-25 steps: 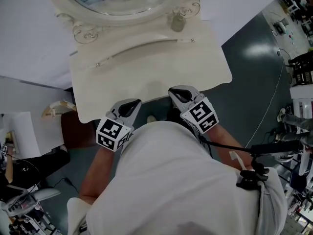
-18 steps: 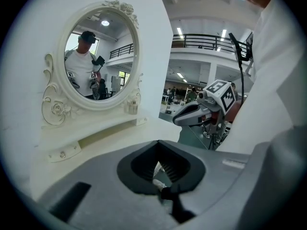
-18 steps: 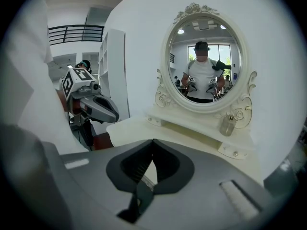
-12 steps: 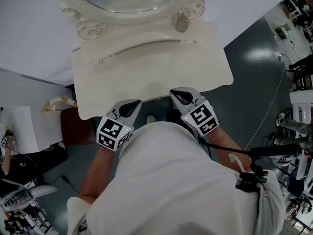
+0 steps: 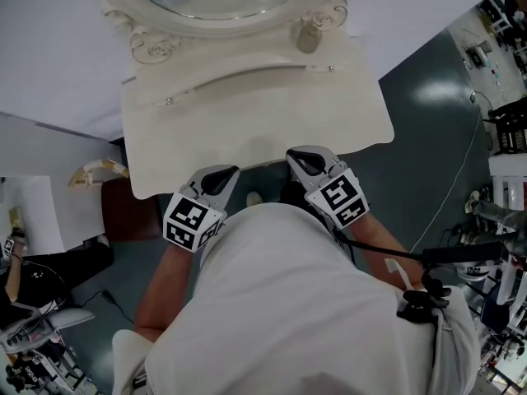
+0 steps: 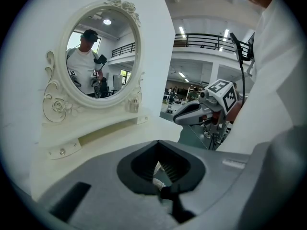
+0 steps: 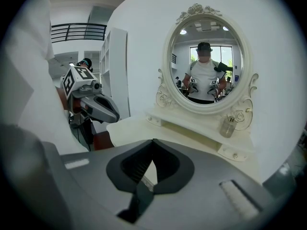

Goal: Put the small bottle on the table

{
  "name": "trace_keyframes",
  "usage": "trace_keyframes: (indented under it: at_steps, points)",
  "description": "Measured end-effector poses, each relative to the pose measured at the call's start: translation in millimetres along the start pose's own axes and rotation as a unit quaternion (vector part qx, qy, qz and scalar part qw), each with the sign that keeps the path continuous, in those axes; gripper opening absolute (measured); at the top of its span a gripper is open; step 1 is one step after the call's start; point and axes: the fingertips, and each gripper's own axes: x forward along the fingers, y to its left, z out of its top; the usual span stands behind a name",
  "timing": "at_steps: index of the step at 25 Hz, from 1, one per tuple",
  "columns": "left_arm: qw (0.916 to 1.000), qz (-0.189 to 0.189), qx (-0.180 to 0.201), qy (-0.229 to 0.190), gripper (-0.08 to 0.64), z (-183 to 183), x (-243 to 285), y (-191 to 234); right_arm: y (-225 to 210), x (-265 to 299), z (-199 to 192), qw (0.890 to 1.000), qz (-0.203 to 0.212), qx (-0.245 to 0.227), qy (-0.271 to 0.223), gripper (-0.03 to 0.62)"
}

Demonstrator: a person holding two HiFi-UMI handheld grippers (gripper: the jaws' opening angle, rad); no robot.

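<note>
The small clear bottle (image 5: 308,38) stands upright on the raised shelf of the white dressing table (image 5: 247,113), at the right foot of the oval mirror; it also shows as the bottle (image 6: 134,104) and the bottle (image 7: 228,126) in the two gripper views. My left gripper (image 5: 216,181) and right gripper (image 5: 306,161) hover side by side at the table's near edge, far from the bottle. Both point toward the mirror. The left gripper (image 6: 158,143) is shut with nothing held, and the right gripper (image 7: 153,140) looks the same, its jaws meeting at the tips.
The ornate oval mirror (image 5: 222,6) rises at the back of the table. A shallow slot with two small knobs (image 5: 169,101) runs under the shelf. A brown piece of furniture (image 5: 132,212) sits below the table's left side. Grey floor (image 5: 428,122) lies to the right.
The head view has shifted slightly, so the table sits a little further right in it. Both grippers and the bottle stay where they were.
</note>
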Motion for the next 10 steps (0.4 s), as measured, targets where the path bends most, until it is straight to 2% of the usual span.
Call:
trace_keyframes:
  at_steps: [10]
  points:
    - [1.0,-0.001,-0.003,0.002,0.002,1.6,8.4,4.2,-9.1,3.4,-1.1,1.0,-0.002,0.0,0.003,0.0]
